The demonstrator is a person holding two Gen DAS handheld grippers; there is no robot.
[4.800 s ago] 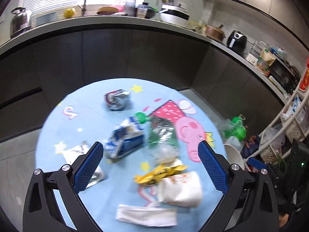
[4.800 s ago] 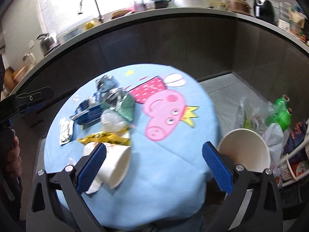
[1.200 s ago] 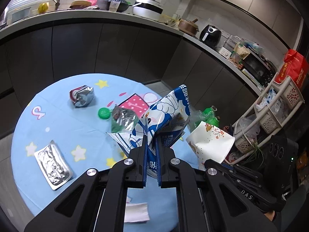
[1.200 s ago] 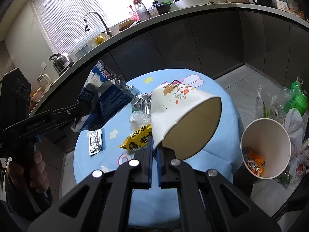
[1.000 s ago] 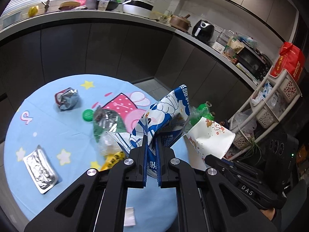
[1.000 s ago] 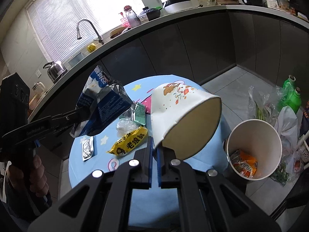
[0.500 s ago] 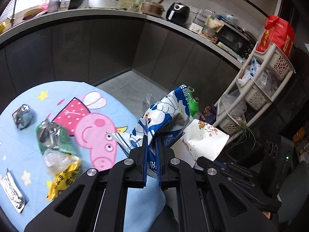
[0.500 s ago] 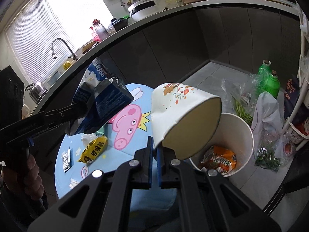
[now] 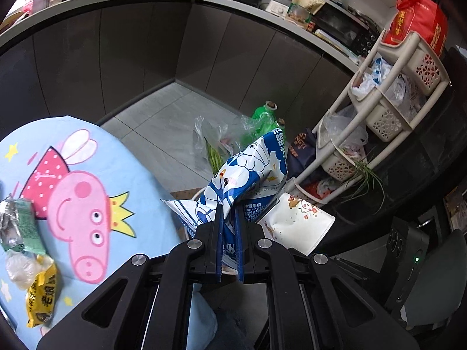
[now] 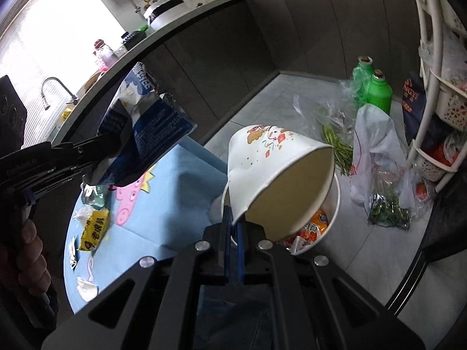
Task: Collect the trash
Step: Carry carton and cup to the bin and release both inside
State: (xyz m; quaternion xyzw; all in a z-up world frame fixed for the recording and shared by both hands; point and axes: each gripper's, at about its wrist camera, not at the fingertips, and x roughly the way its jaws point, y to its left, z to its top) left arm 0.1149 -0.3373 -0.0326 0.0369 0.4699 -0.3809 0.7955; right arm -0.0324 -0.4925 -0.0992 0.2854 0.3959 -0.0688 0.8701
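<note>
My left gripper (image 9: 227,227) is shut on a blue and white snack bag (image 9: 248,169), held in the air past the table's right edge; the bag also shows in the right wrist view (image 10: 146,128). My right gripper (image 10: 232,227) is shut on the rim of a white paper cup (image 10: 271,157), tilted with its mouth facing down and right, right above a white paper bucket (image 10: 332,218) on the floor that holds an orange wrapper (image 10: 316,224). The cup also shows in the left wrist view (image 9: 297,224).
The round table with a blue pig-print cloth (image 9: 87,180) holds a yellow wrapper (image 9: 41,300), a green foil wrapper (image 9: 17,224) and a clear plastic scrap (image 9: 17,268). Green bottles (image 10: 370,87), plastic bags of greens (image 10: 376,172) and a basket rack (image 9: 391,87) stand on the floor at right.
Both grippers have swung right, off the table, with the bag and the cup still held. The cup now hangs over the paper bucket.
</note>
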